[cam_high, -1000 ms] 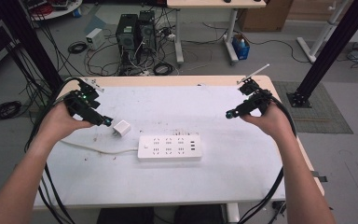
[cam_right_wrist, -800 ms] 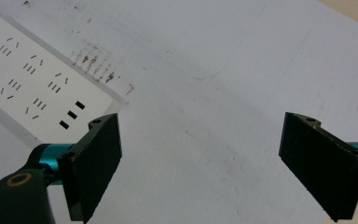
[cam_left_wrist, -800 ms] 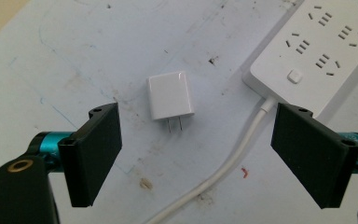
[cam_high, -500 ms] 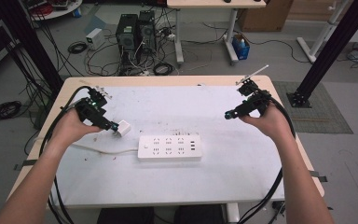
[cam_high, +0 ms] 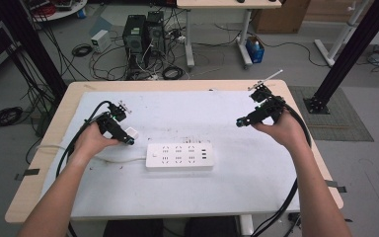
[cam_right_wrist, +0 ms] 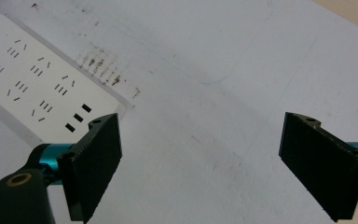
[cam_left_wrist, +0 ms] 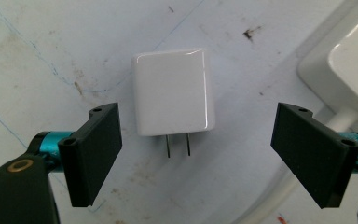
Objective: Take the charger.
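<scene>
White charger (cam_left_wrist: 173,92) lies between the left tool's (cam_left_wrist: 200,156) spread jaws.

Grey floor (cam_high: 375,163), tangled cables (cam_high: 143,69), computer towers (cam_high: 140,32)

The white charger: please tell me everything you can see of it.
The charger is a small white cube with rounded corners, seemingly glossy plastic. Two thin metal prongs stick out of one face, toward the camera in the left gripper view. It lies flat on the table, beside the power strip. The left gripper is open around it, jaws apart on both sides, not touching.
</scene>
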### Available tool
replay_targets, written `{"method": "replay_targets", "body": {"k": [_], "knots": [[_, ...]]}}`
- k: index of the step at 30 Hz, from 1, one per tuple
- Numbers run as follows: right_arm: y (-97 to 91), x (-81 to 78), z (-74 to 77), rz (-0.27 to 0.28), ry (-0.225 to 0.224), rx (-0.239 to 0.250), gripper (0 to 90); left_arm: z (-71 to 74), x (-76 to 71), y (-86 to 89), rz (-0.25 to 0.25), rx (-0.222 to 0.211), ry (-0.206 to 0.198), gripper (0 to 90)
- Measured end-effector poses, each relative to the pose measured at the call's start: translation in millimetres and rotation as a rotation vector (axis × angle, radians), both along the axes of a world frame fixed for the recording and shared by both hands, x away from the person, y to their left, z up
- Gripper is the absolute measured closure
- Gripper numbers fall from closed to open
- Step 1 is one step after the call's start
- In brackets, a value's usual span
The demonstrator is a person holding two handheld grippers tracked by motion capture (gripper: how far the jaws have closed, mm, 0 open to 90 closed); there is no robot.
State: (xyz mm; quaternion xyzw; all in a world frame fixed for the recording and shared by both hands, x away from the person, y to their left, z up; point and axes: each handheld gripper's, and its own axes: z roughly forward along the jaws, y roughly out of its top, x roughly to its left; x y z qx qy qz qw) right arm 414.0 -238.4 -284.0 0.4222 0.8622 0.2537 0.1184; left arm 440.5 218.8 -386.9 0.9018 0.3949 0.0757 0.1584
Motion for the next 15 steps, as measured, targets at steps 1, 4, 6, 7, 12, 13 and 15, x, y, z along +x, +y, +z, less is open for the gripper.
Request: {"method": "replay_targets", "body": {"k": [1, 4, 6, 7, 12, 13, 15], "knots": [[0.4, 0.0, 0.0, -0.002, 0.001, 0.002, 12.5, -2.2, 1.1, -0.8, 0.009, 0.004, 0.003, 16.3], [0.6, 0.4, 0.2, -0.001, -0.001, 0.007, 12.5, -6.1, 4.3, -2.0, 0.014, 0.003, 0.010, 16.3], [0.6, 0.6, 0.1, 0.001, -0.002, 0.008, 12.5, -8.1, 6.0, -3.0, 0.015, 0.014, 0.013, 16.3], [0.6, 0.6, 0.1, 0.001, -0.002, 0.008, 12.5, -9.9, 6.5, -3.6, 0.021, 0.012, 0.017, 16.4], [1.1, 0.1, 0.4, 0.002, -0.003, 0.009, 12.5, -16.3, 9.6, -5.6, 0.029, 0.034, 0.028, 16.7], [1.1, 0.1, 0.4, 0.002, -0.003, 0.009, 12.5, -16.3, 9.6, -5.6, 0.029, 0.034, 0.028, 16.7], [1.1, -0.5, 0.6, 0.007, -0.007, 0.008, 12.5, -17.8, 9.9, -7.4, 0.027, 0.038, 0.025, 20.0]]}}
